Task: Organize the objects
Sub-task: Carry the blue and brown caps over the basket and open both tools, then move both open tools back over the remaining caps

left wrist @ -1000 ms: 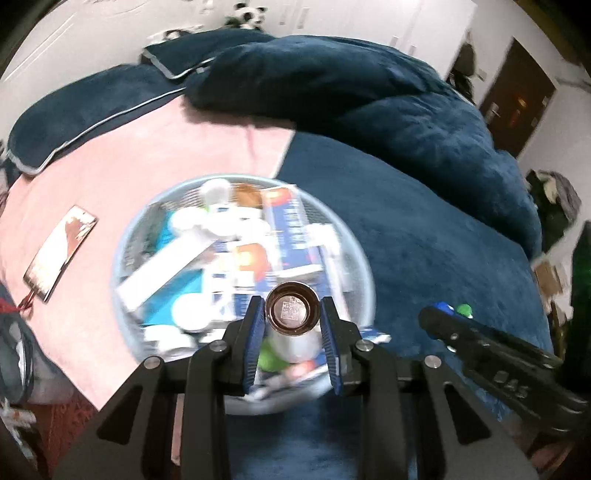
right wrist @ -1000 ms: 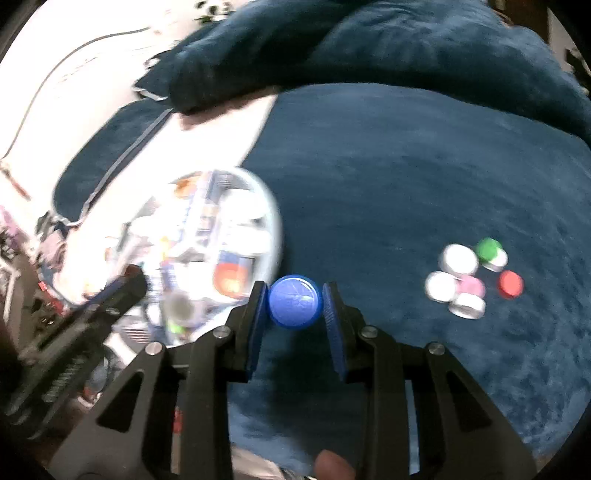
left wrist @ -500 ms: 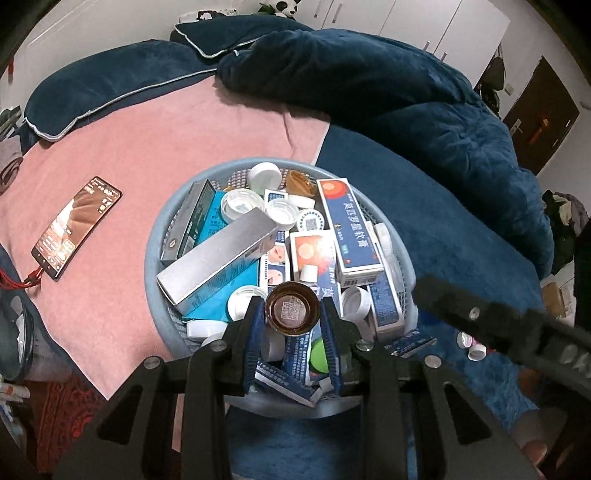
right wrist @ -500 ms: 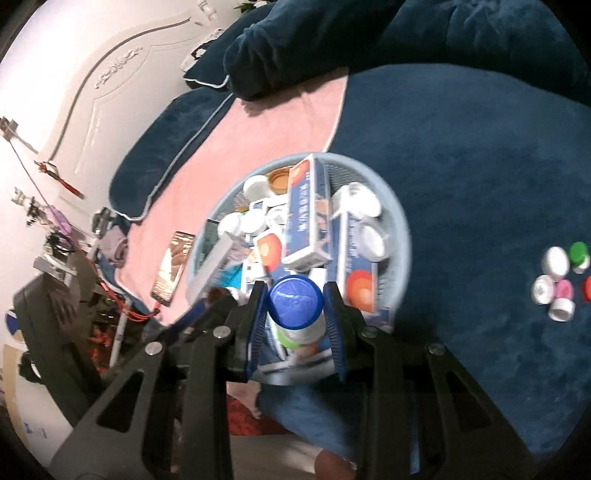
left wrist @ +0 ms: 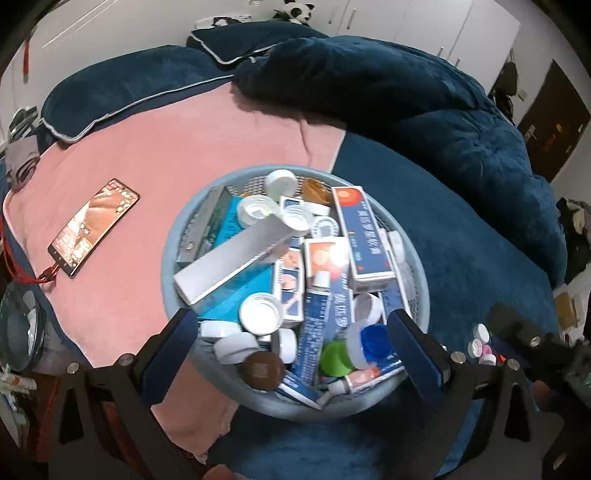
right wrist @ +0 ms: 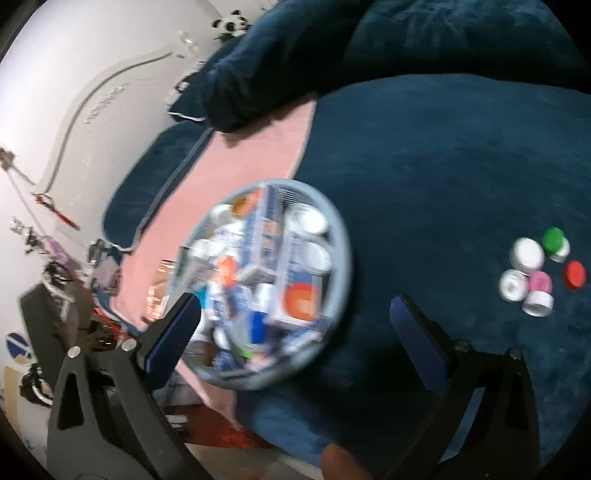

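Plush blue blanket [left wrist: 461, 236], matt plastic mesh basket [left wrist: 168, 254], glossy cardboard boxes [left wrist: 364, 232], smooth plastic caps [right wrist: 526, 254].

Blue-blanketed bed [left wrist: 461, 236], seemingly white wardrobe [left wrist: 436, 26]

A smartphone with a lit screen [left wrist: 92, 228] lies flat on the pink plush blanket [left wrist: 155, 155], a red cable [left wrist: 26, 275] at its lower end. Dark blue pillows with pale piping [left wrist: 122, 85] line the headboard side, a rumpled dark blue duvet [left wrist: 424, 96] heaped beside them. A panda soft toy [left wrist: 297, 8] sits far back, near white wardrobe doors [left wrist: 454, 26].
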The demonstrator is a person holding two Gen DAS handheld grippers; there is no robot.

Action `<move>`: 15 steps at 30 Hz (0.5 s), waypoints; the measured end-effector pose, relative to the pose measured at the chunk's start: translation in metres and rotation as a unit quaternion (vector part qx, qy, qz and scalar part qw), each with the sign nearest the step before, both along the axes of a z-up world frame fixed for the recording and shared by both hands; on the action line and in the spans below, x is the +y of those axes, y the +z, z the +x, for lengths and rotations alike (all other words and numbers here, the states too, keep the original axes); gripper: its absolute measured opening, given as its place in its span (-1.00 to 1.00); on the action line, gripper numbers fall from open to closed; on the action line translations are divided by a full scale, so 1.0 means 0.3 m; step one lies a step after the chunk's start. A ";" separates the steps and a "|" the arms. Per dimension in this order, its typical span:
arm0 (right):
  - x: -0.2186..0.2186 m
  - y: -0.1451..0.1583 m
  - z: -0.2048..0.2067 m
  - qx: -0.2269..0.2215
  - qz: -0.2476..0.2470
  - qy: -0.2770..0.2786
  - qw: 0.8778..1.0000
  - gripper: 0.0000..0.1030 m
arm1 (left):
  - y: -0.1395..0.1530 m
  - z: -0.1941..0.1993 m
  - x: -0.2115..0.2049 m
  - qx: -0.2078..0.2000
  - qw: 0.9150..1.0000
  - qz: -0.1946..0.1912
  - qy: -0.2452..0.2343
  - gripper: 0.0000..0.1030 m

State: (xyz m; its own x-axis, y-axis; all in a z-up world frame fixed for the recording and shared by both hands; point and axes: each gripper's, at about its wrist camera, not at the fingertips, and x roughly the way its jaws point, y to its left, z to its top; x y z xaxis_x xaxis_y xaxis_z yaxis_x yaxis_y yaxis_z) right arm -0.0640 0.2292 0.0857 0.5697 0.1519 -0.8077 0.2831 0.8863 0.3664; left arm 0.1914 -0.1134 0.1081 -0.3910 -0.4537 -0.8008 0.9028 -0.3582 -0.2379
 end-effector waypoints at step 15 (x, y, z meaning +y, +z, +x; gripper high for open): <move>-0.178 -0.021 -0.098 0.031 -0.035 -0.047 0.998 1.00 | 0.022 -0.160 0.097 -0.024 0.997 -0.014 -0.067 0.99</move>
State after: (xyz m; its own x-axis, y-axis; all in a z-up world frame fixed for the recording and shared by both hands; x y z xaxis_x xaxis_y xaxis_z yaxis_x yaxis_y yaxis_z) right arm -0.0935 0.1759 0.0793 0.5265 0.0428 -0.8491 0.3863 0.8776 0.2838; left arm 0.1434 -0.0842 0.1148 -0.4103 -0.4231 -0.8078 0.8568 -0.4821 -0.1827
